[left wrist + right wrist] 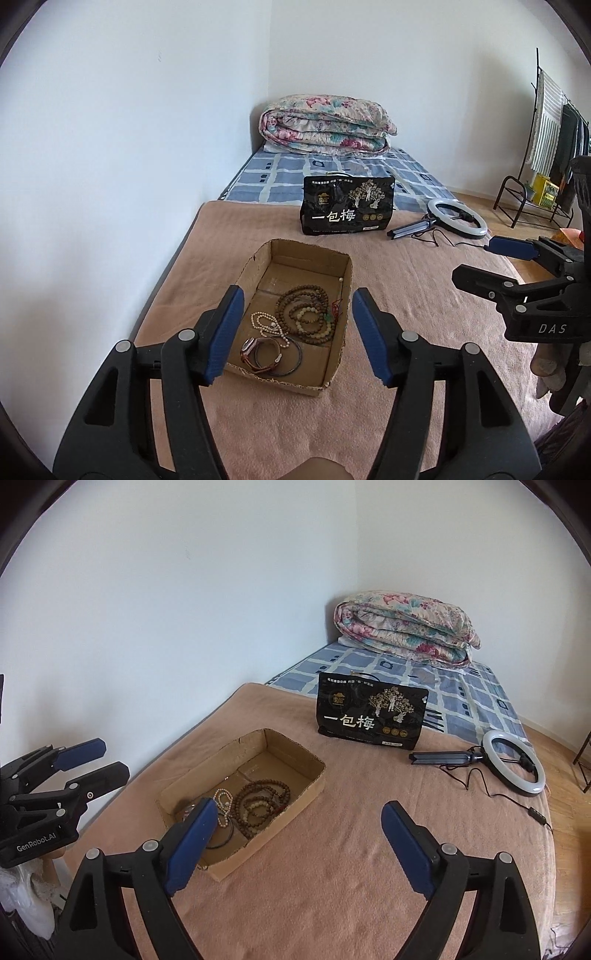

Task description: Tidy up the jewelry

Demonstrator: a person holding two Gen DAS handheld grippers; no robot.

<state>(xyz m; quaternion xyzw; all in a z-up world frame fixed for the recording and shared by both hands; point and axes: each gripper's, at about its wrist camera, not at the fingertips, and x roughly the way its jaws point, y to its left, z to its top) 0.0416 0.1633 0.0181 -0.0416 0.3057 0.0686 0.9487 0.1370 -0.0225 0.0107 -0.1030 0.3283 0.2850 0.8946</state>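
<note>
Both your left gripper (pixel 297 334) and right gripper (pixel 299 849) hover wide open and empty near the cardboard box (pixel 334 373); lower slowly onto one bead strand (pixel 306 314), avoiding tangles.

Plain white walls (pixel 129 110) meet in a corner behind a bed (pixel 258 424) covered by a tan blanket (pixel 332 886) and a blue checked sheet (pixel 288 177). A folded floral quilt (pixel 325 123) lies at its head. Wood floor (pixel 480 203) and a clothes rack (pixel 546 140) sit to the right, in soft daylight

Rough corrugated cardboard box (pixel 341 280), fuzzy cloth blanket (pixel 406 295), glossy plastic bag (pixel 347 206), matt wooden beads (pixel 306 299)
</note>
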